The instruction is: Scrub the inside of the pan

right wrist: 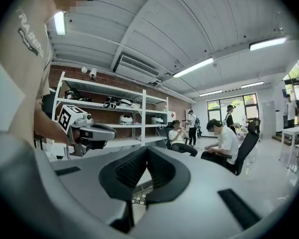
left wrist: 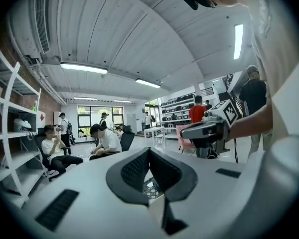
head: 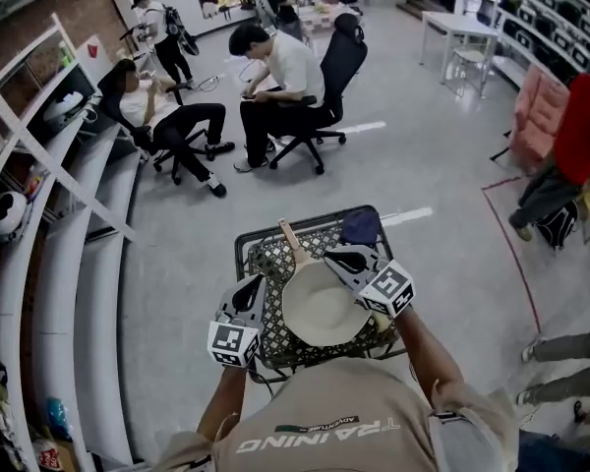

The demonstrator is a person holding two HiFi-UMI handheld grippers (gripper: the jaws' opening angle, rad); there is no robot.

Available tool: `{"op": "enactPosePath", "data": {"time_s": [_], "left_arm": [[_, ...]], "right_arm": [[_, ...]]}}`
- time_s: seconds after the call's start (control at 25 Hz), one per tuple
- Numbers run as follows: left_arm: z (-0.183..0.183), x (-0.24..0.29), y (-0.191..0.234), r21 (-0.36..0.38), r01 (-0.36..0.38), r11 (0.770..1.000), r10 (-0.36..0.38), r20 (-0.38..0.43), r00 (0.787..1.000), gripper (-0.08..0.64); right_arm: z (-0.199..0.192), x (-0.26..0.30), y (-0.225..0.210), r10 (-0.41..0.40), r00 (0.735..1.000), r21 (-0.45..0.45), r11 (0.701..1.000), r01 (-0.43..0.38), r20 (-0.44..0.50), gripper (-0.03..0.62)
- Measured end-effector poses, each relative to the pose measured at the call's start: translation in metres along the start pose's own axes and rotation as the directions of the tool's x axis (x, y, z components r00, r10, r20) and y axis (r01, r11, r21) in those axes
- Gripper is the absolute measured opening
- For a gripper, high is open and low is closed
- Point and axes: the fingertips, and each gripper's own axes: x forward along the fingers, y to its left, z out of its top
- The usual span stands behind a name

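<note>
Cream inside and wooden-handled, the pan [head: 320, 308] lies in a black wire basket [head: 244, 242] just in front of the person, handle pointing away, on a patterned mat. A dark blue thing [head: 361, 226] sits in the basket's far right corner. The left gripper [head: 253, 283] hangs at the pan's left edge and the right gripper [head: 331, 257] over its right rim. Each has its jaws closed together on nothing. Beyond, two people sit on office chairs [head: 336, 67].

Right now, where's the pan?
In the head view, the pan sits in the black wire basket at bottom centre, flanked by the left hand-held gripper and the right hand-held gripper.
</note>
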Motion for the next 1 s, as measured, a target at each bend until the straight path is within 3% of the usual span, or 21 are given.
{"op": "enactPosePath", "data": {"time_s": [0.28,0.52,0.76,1.0], "left_arm": [[0.015,-0.008,0.003,-0.05,-0.031,0.998,0.034,0.044,0.998,0.017],[-0.01,-0.013,-0.001,-0.135,-0.003,0.991,0.004,0.007,1.0,0.018],[-0.018,-0.007,-0.003,-0.13,0.029,0.991,-0.031,-0.006,1.0,0.017],[-0.026,-0.003,0.0,-0.155,0.045,0.987,-0.046,-0.006,0.999,0.017]], "right_arm": [[0.026,0.007,0.002,-0.002,0.999,0.025,1.0,0.001,0.037,0.017],[0.015,0.006,0.008,-0.003,1.0,0.025,1.0,0.003,-0.013,0.017],[-0.006,0.0,0.003,-0.021,0.999,0.084,0.996,0.023,-0.031,0.017],[-0.021,-0.005,0.005,-0.03,0.998,0.088,0.996,0.035,-0.051,0.017]]}}
